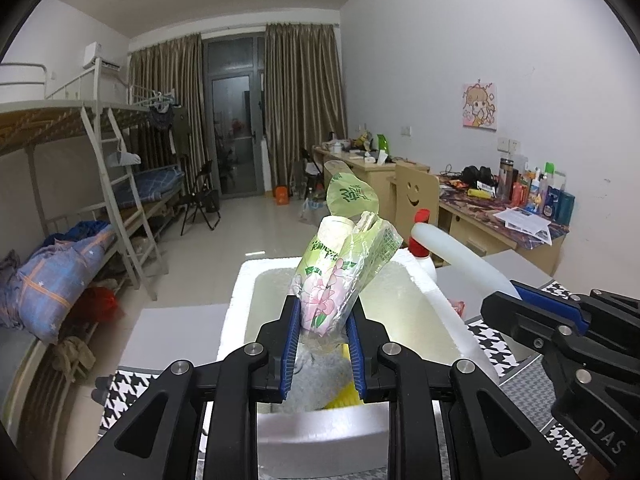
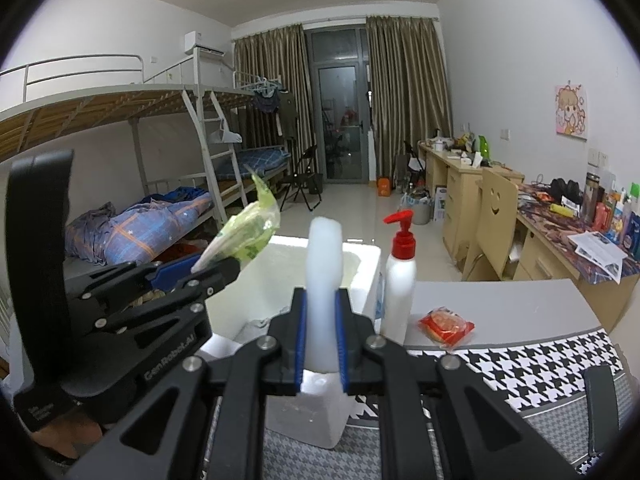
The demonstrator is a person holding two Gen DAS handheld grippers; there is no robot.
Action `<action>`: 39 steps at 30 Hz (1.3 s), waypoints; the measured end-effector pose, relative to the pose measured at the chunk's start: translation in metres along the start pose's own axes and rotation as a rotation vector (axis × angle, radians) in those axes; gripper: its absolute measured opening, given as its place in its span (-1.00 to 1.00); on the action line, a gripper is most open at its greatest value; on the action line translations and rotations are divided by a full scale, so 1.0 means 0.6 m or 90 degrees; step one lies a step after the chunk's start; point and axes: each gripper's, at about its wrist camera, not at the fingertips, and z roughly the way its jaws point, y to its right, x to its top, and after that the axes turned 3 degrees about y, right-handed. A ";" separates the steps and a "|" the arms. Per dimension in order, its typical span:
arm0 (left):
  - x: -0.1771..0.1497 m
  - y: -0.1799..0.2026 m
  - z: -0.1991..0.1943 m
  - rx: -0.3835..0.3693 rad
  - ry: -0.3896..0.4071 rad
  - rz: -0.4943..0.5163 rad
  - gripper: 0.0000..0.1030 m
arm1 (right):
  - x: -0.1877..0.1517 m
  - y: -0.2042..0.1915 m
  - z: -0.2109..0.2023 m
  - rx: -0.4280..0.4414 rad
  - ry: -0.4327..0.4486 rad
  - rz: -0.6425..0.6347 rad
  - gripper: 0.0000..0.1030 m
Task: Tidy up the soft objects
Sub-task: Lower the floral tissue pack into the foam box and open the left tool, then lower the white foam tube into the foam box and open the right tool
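Left wrist view looks over a white foam box [image 1: 448,312] that stands open on the table [image 1: 176,336], just ahead of and below both pairs of jaws. Right of the right gripper [image 2: 322,332] stands a white pump bottle [image 2: 398,284] with a red top, touching the box's outer wall. The left gripper [image 1: 323,344] has its jaws closed narrowly on the lower end of a green tissue pack [image 1: 340,276] in flowered plastic wrap, which leans up and to the right above the box. The right gripper's blue-padded jaws pinch a white foam piece [image 2: 325,292] that stands upright between them, over the box's near corner. Farther right of those jaws, a small red-wrapped packet [image 2: 446,326] lies on the table.
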 end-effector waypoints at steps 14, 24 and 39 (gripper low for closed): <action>-0.013 -0.033 -0.027 0.020 0.018 0.003 0.87 | 0.003 -0.007 0.011 -0.006 -0.006 0.009 -0.69; -0.022 -0.072 -0.055 0.049 0.032 -0.023 0.96 | 0.009 -0.033 0.022 -0.006 -0.007 -0.002 -0.69; -0.034 -0.123 -0.082 0.084 0.050 -0.050 0.97 | 0.019 -0.056 0.061 -0.001 -0.030 -0.007 -0.69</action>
